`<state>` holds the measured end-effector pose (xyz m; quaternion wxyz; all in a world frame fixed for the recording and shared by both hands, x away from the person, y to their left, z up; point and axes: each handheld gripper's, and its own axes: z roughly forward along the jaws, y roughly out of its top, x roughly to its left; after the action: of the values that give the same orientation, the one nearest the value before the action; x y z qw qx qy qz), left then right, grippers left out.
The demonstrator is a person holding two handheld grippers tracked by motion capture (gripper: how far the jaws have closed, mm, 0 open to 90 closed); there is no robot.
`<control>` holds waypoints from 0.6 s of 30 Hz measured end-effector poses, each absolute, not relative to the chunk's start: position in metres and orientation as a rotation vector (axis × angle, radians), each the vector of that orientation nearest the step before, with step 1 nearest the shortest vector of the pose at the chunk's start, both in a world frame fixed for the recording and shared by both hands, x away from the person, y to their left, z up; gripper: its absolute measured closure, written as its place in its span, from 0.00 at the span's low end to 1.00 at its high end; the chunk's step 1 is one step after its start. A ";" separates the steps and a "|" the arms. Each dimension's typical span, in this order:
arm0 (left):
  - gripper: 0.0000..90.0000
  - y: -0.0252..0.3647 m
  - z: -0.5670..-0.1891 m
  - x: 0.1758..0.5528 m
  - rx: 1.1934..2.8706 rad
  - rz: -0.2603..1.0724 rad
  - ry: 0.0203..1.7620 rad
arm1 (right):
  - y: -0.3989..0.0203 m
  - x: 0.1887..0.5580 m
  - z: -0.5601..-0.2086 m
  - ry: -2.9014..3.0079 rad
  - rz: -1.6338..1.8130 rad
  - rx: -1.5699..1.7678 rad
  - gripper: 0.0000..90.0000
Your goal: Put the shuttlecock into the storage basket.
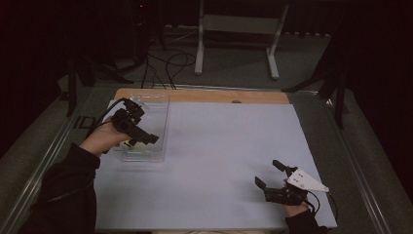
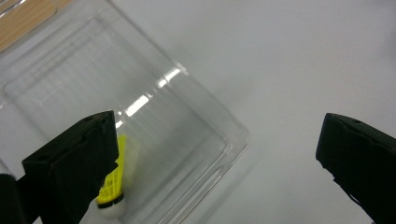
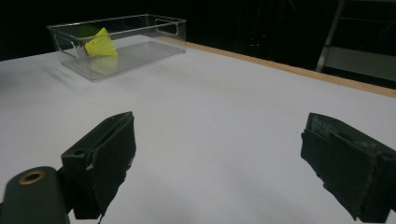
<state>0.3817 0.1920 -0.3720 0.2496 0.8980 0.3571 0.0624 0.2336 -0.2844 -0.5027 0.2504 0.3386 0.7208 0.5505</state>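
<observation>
a yellow feathered shuttlecock with a white cork tip (image 2: 113,189) lies inside a clear rectangular plastic bin (image 1: 155,124) at the far left of the white table sheet (image 1: 219,161). the left gripper (image 1: 139,134) hangs over the bin's near end, jaws spread wide and holding nothing. well apart, at the near right, the right gripper (image 1: 269,174) hovers low over the sheet, jaws likewise parted and empty.

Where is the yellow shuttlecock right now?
The shuttlecock lies inside the clear box at the table's far left, under the open left tool.
</observation>
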 end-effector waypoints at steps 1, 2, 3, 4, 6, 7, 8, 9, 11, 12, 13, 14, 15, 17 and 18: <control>0.00 0.190 -0.371 0.382 2.445 0.165 0.968 | -0.284 0.234 -0.503 1.962 1.498 0.921 0.11; 0.00 0.188 -0.371 0.382 2.441 0.163 0.960 | -0.285 0.233 -0.503 1.962 1.497 0.920 0.11; 0.00 0.186 -0.370 0.382 2.439 0.165 0.954 | -0.285 0.233 -0.503 1.962 1.497 0.920 0.11; 0.00 0.183 -0.370 0.382 2.436 0.164 0.950 | -0.285 0.234 -0.503 1.962 1.499 0.919 0.11; 0.00 0.179 -0.370 0.383 2.437 0.161 0.932 | -0.285 0.234 -0.503 1.962 1.500 0.919 0.11; 0.00 0.176 -0.370 0.383 2.435 0.160 0.923 | -0.285 0.234 -0.503 1.961 1.499 0.918 0.11; 0.00 0.175 -0.369 0.383 2.435 0.158 0.917 | -0.285 0.233 -0.503 1.961 1.499 0.917 0.11; 0.00 0.172 -0.369 0.383 2.434 0.153 0.904 | -0.285 0.233 -0.502 1.961 1.498 0.916 0.11; 0.00 0.167 -0.369 0.383 2.439 0.154 0.887 | -0.285 0.233 -0.502 1.960 1.500 0.914 0.11; 0.00 0.165 -0.369 0.383 2.439 0.150 0.880 | -0.285 0.233 -0.502 1.960 1.499 0.914 0.11; 0.00 0.162 -0.370 0.383 2.437 0.147 0.870 | -0.285 0.233 -0.502 1.959 1.499 0.915 0.11; 0.00 0.160 -0.370 0.383 2.442 0.148 0.859 | -0.285 0.233 -0.502 1.959 1.500 0.915 0.11; 0.00 0.157 -0.370 0.382 2.441 0.147 0.847 | -0.285 0.233 -0.502 1.958 1.502 0.916 0.11; 0.00 0.152 -0.370 0.382 2.430 0.138 0.831 | -0.285 0.233 -0.502 1.958 1.501 0.916 0.11; 0.00 0.149 -0.370 0.382 2.437 0.134 0.814 | -0.285 0.233 -0.502 1.958 1.502 0.915 0.11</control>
<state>0.3819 0.1493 -0.3697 0.2808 0.9091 0.3036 0.0498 0.2331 -0.2849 -0.5021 0.2521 0.3363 0.7199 0.5524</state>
